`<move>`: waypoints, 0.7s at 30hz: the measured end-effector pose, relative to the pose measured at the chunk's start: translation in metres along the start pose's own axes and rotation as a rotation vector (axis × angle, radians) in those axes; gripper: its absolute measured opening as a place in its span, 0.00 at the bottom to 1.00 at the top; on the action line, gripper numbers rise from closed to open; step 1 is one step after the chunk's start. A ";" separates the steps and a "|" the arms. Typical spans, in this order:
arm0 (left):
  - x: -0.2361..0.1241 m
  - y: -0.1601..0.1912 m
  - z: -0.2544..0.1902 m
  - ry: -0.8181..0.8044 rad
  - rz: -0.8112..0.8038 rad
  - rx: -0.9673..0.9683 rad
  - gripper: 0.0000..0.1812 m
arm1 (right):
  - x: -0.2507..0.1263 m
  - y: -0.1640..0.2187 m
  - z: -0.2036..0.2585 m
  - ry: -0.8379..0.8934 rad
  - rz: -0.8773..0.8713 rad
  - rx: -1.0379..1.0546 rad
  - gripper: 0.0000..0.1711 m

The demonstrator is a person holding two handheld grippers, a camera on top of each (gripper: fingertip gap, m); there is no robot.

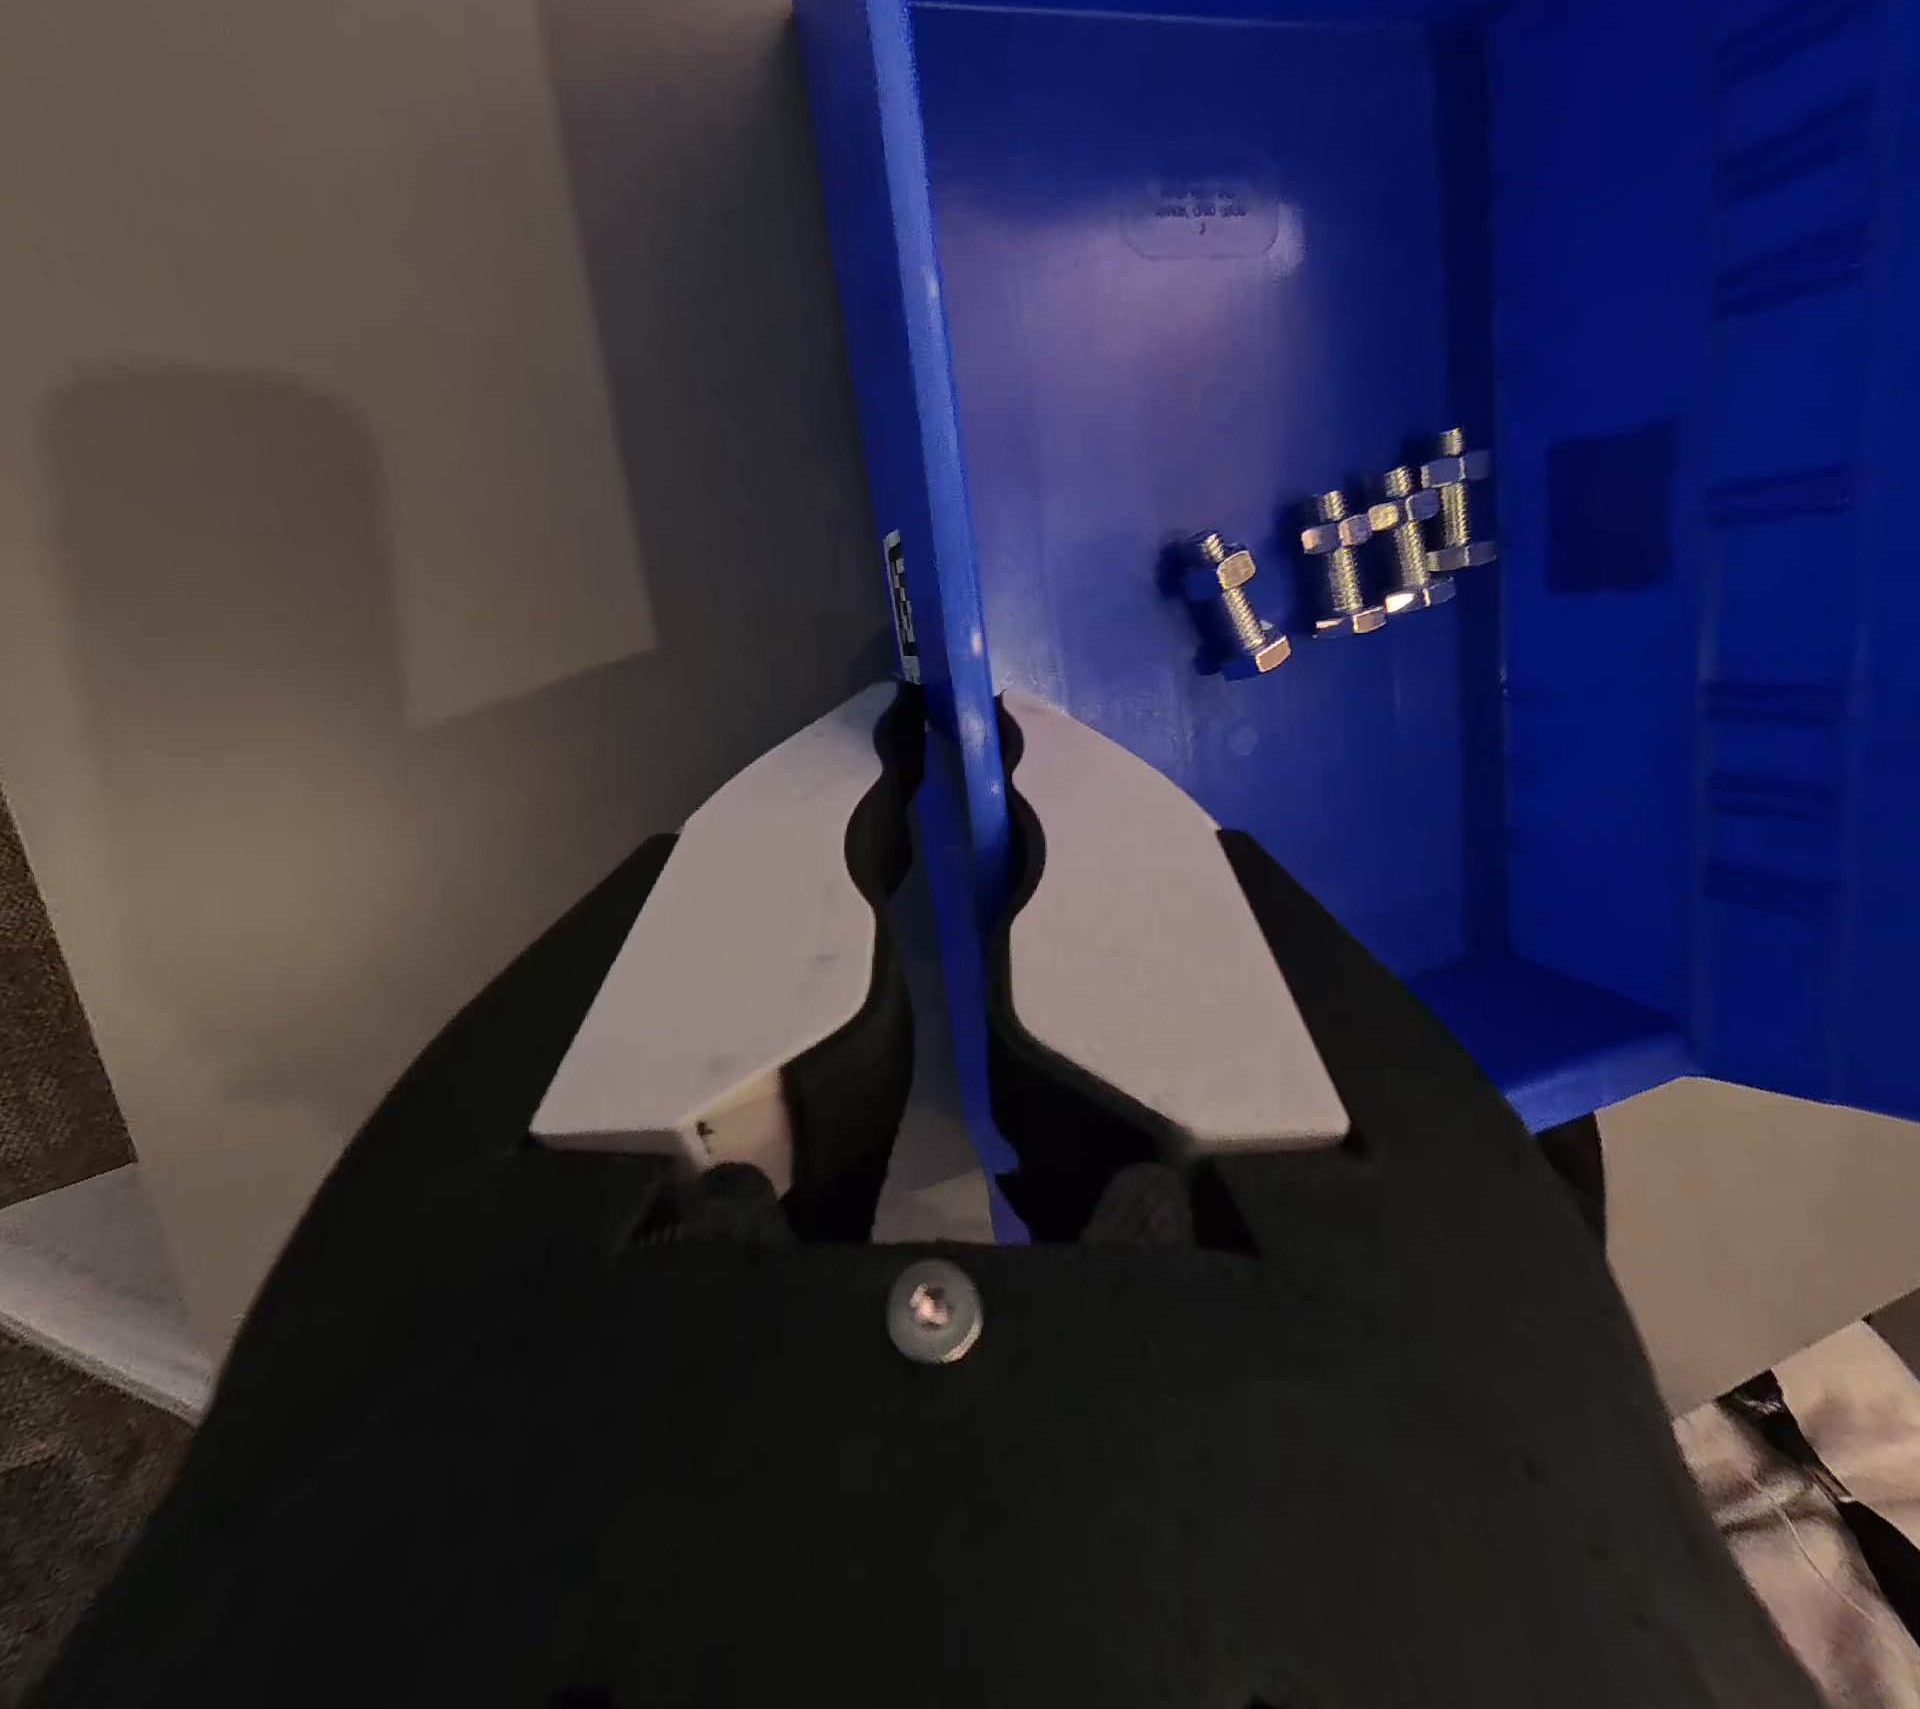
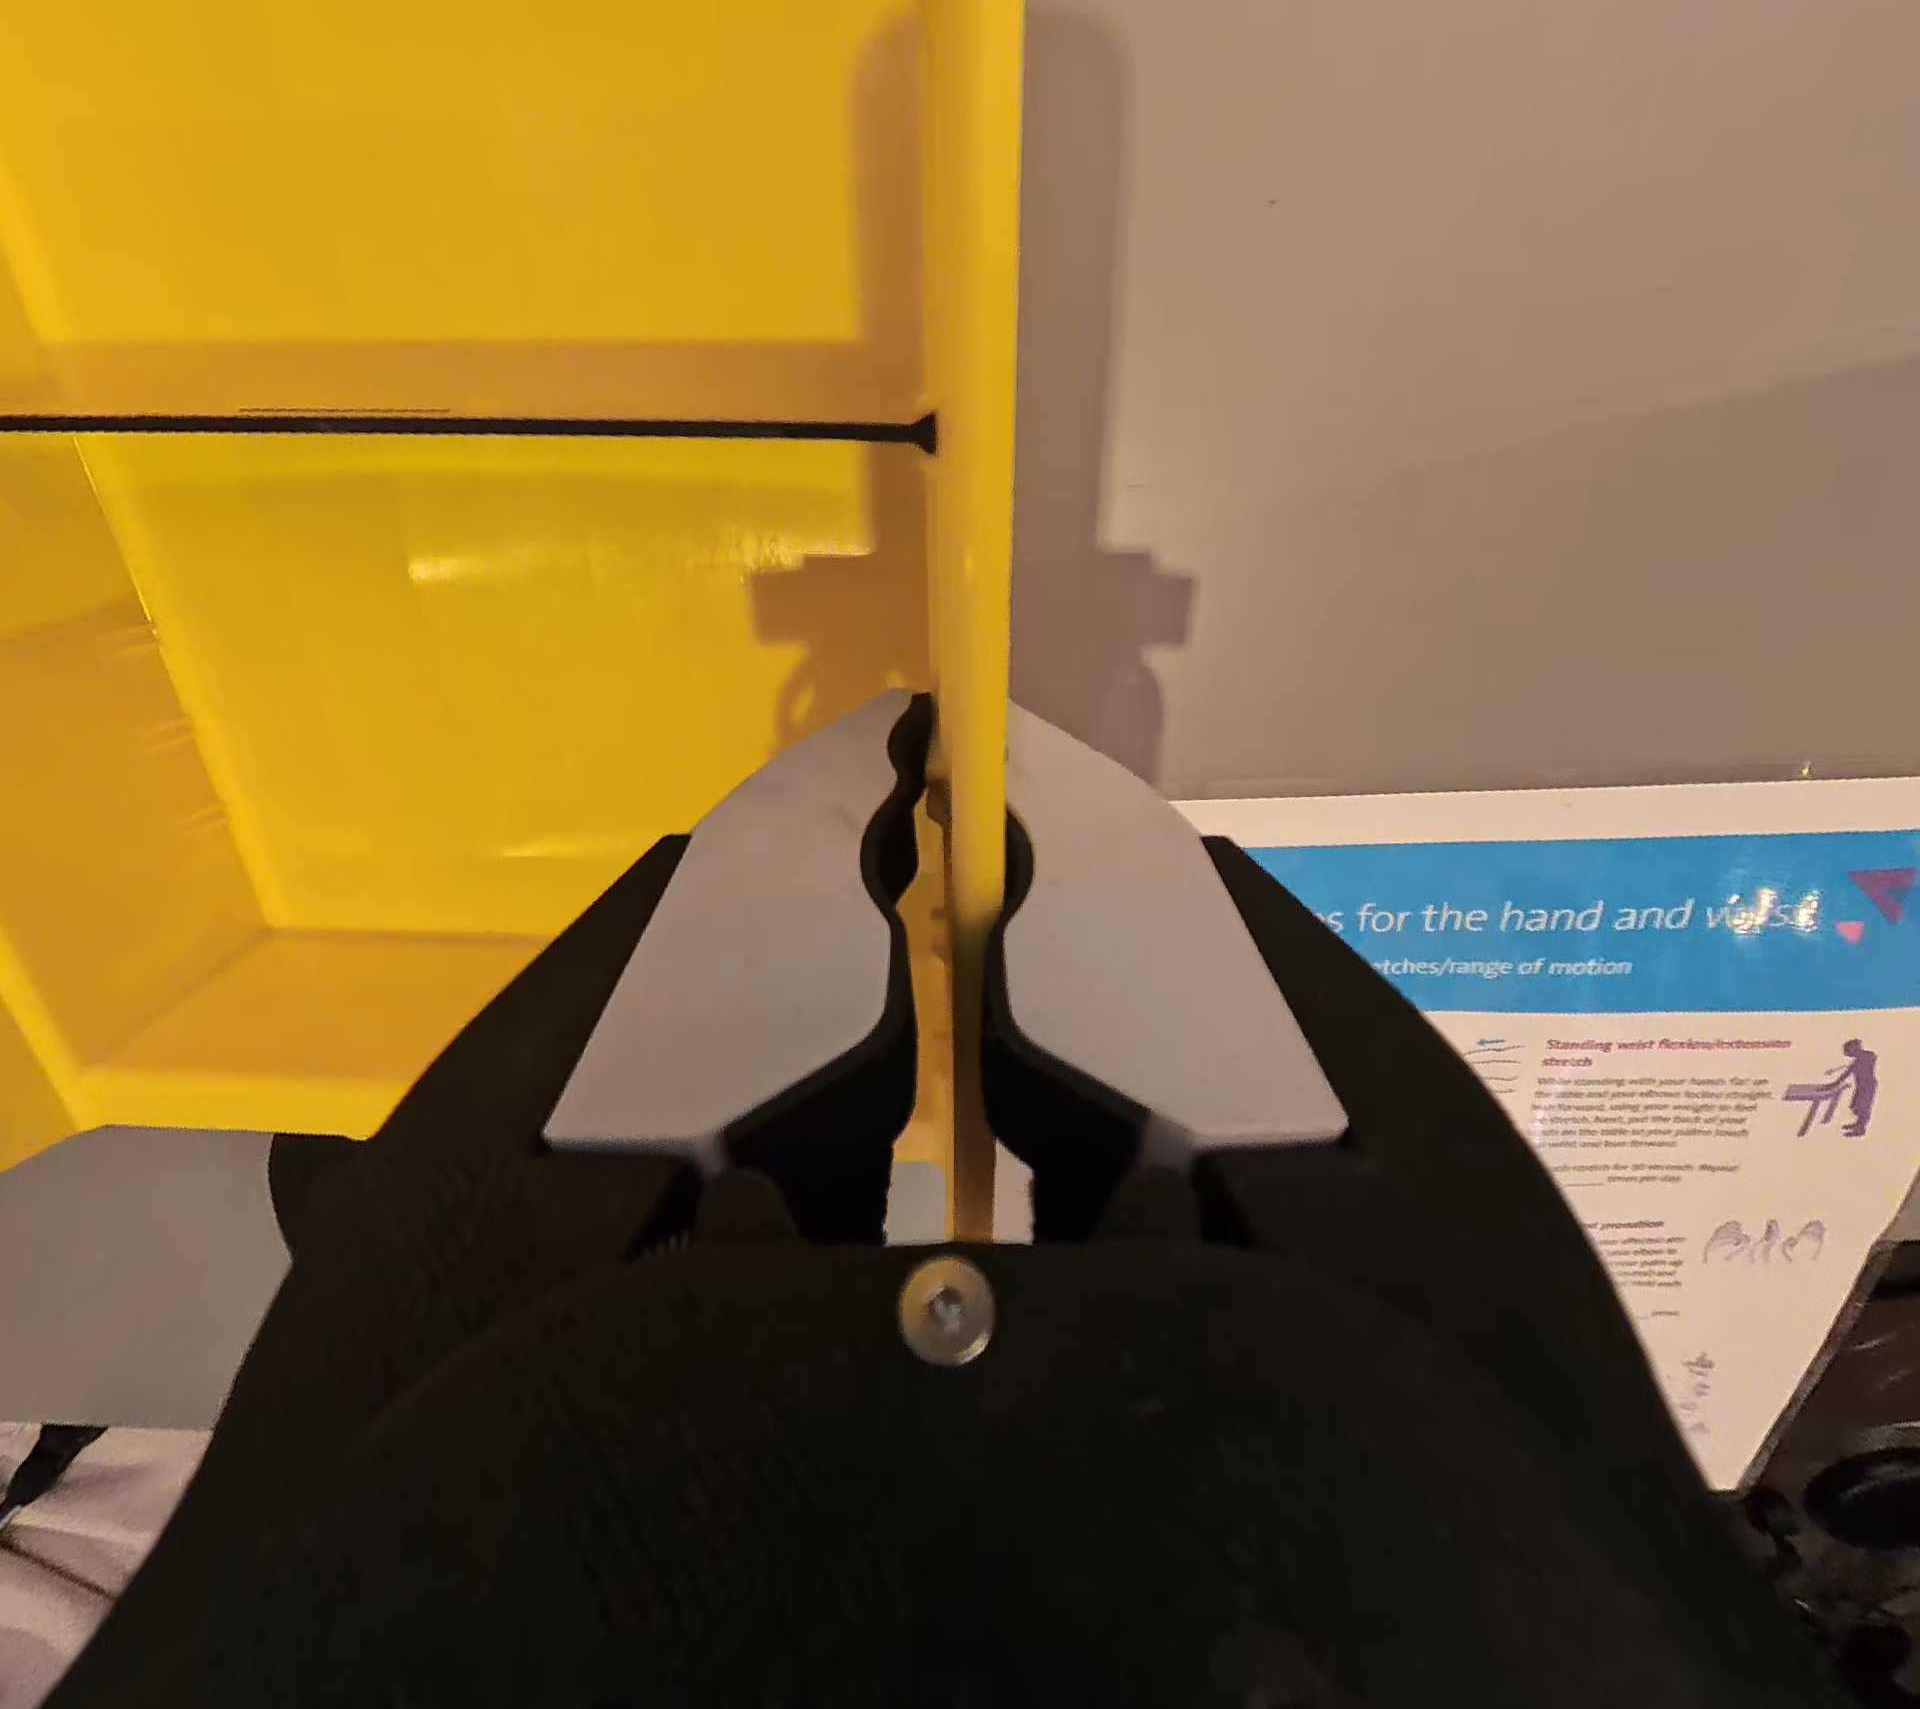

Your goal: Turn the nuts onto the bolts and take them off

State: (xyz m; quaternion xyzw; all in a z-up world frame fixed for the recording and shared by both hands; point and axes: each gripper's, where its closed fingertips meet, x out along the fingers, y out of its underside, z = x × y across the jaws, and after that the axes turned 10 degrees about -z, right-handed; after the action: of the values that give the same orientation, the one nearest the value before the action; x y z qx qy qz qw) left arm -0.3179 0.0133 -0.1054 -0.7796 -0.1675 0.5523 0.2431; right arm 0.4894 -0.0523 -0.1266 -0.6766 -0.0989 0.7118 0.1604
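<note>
In the left wrist view my left gripper [image 1: 958,703] is shut on the left side wall of a blue plastic bin [image 1: 1195,412]. Several silver bolts with nuts on them [image 1: 1392,547] lie on the bin's floor near its right wall, one of them [image 1: 1236,594] a little apart to the left. In the right wrist view my right gripper [image 2: 961,709] is shut on the right side wall of a yellow plastic bin [image 2: 468,205]. I see no bolts or nuts in the part of the yellow bin that shows. A thin black line [image 2: 468,425] crosses its inside.
Both bins rest on a pale grey table [image 1: 364,309]. A printed sheet with a blue header [image 2: 1590,1088] lies on the table right of the yellow bin. A dark carpet edge [image 1: 52,984] shows at far left. Across from one pair of fingers to the other is roughly 80 cm.
</note>
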 end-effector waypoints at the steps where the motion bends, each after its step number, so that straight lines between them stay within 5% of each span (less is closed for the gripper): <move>1: 0.000 0.000 0.000 -0.004 0.004 -0.010 0.06 | 0.000 0.000 0.000 0.000 -0.001 -0.012 0.05; 10: -0.059 -0.031 0.001 -0.180 -0.206 -0.062 0.23 | -0.012 -0.023 -0.005 0.106 -0.135 -0.139 0.26; 14: -0.076 -0.044 -0.063 0.005 -0.273 -0.003 0.26 | -0.056 -0.062 0.003 0.145 -0.355 -0.129 0.30; 21: -0.002 -0.008 -0.084 0.031 0.128 -0.039 0.16 | -0.175 -0.118 0.103 -0.064 -0.971 -0.132 0.30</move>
State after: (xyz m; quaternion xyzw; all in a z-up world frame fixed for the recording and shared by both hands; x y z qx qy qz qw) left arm -0.2392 0.0023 -0.0762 -0.8018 -0.1242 0.5513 0.1944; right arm 0.4039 0.0013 0.0853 -0.5390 -0.4526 0.5674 0.4274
